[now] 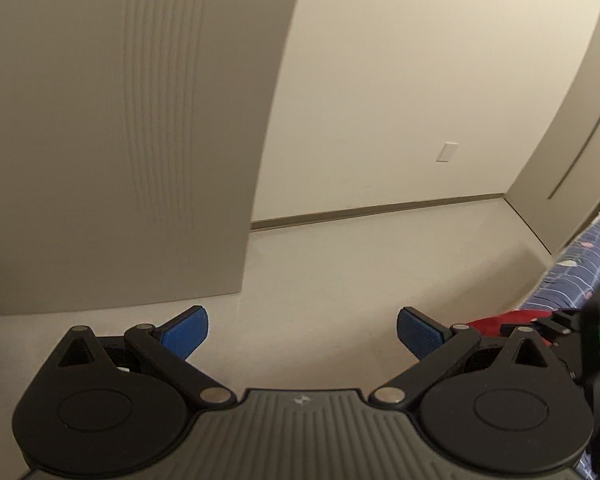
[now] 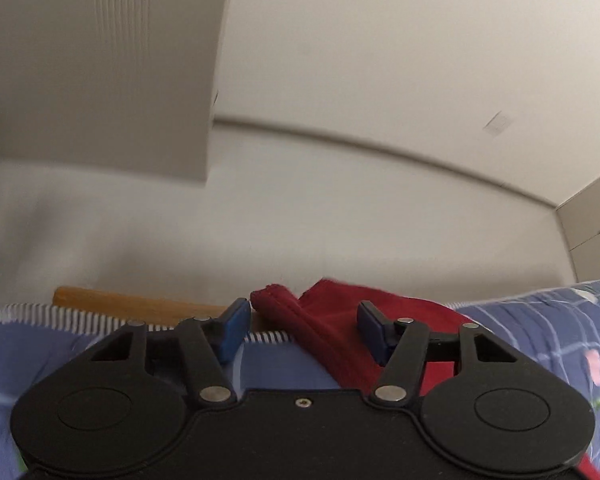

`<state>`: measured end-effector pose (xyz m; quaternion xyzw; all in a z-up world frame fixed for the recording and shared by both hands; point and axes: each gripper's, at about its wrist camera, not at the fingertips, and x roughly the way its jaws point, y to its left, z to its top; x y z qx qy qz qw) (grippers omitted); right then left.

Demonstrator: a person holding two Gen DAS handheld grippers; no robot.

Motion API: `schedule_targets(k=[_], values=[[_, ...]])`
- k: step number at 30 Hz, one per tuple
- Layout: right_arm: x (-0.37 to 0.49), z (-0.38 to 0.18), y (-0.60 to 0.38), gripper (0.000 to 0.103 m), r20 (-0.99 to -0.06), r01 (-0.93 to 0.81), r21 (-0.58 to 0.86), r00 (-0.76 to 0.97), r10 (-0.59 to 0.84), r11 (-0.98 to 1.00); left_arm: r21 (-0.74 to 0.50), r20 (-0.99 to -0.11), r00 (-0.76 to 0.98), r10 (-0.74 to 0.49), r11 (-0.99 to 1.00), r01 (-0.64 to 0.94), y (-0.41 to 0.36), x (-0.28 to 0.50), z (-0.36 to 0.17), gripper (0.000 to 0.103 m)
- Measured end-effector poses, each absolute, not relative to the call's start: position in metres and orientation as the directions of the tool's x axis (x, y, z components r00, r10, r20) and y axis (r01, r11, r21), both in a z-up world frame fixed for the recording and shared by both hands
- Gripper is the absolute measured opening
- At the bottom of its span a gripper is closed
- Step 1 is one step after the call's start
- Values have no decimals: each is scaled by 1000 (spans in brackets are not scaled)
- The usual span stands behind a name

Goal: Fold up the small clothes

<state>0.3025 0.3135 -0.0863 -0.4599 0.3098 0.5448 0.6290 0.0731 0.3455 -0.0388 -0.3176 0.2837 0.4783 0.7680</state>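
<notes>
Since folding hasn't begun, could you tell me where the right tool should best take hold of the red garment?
Probably the thick rolled hem of the red garment, which runs as a raised ridge between the open pads of the right tool. Come straight forward and down from the near side; the ridge stands proud of the blue patterned bedspread, so the pads could likely pinch across it.
</notes>
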Motion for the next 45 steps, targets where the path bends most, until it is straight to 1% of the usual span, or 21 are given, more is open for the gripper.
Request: schedule_targets(k=[1, 2, 3, 5, 7, 10, 14, 17, 20, 22, 24, 29, 32, 36, 39, 40, 45], values=[[304, -89, 321, 61, -906, -969, -245, 217, 364, -30, -218, -742, 379, 553, 335, -917, 346, 71, -40, 102], [306, -92, 328, 58, -916, -967, -249, 222, 333, -42, -218, -744, 376, 552, 331, -918, 347, 71, -41, 102], [305, -94, 330, 52, -924, -966, -255, 227, 309, -54, -219, -745, 376, 551, 330, -918, 346, 70, -41, 102], [300, -94, 336, 13, -926, -957, -281, 252, 282, -69, -220, -746, 377, 549, 332, -917, 346, 71, -42, 102], [304, -88, 336, 7, -915, -951, -304, 276, 293, -52, -221, -746, 380, 547, 335, -916, 343, 75, -42, 102], [311, -65, 323, 6, -895, -965, -261, 245, 371, 8, -227, -744, 390, 543, 344, -911, 342, 76, -42, 102], [344, -11, 303, 5, -810, -968, -190, 249, 532, 164, -228, -741, 402, 538, 361, -904, 339, 81, -41, 102], [384, 45, 272, 5, -691, -939, -91, 299, 658, 332, -227, -736, 413, 537, 380, -897, 333, 86, -37, 102], [422, 97, 223, 5, -551, -877, -1, 402, 731, 481, -223, -730, 423, 538, 397, -890, 327, 93, -35, 102], [443, 125, 181, 5, -458, -821, 36, 494, 739, 570, -220, -726, 428, 538, 409, -886, 325, 97, -32, 102], [461, 145, 138, 5, -390, -759, 74, 574, 720, 646, -214, -723, 434, 537, 424, -880, 320, 103, -29, 102], [490, 167, 24, 6, -287, -585, 133, 750, 596, 800, -198, -721, 461, 517, 483, -853, 302, 124, -24, 102], [491, 162, -47, 6, -264, -475, 163, 824, 502, 865, -190, -717, 488, 497, 535, -823, 287, 143, -20, 102], [483, 128, -114, 6, -283, -359, 193, 871, 402, 913, -180, -718, 523, 459, 603, -777, 262, 170, -12, 102], [474, 95, -150, 6, -324, -294, 181, 883, 340, 938, -168, -720, 546, 428, 656, -736, 241, 194, -10, 102], [476, 75, -154, 6, -338, -279, 185, 882, 328, 942, -164, -722, 553, 417, 672, -722, 234, 202, -10, 102], [462, 10, -187, 6, -416, -198, 215, 867, 273, 956, -143, -732, 578, 361, 748, -648, 192, 238, -8, 102]])
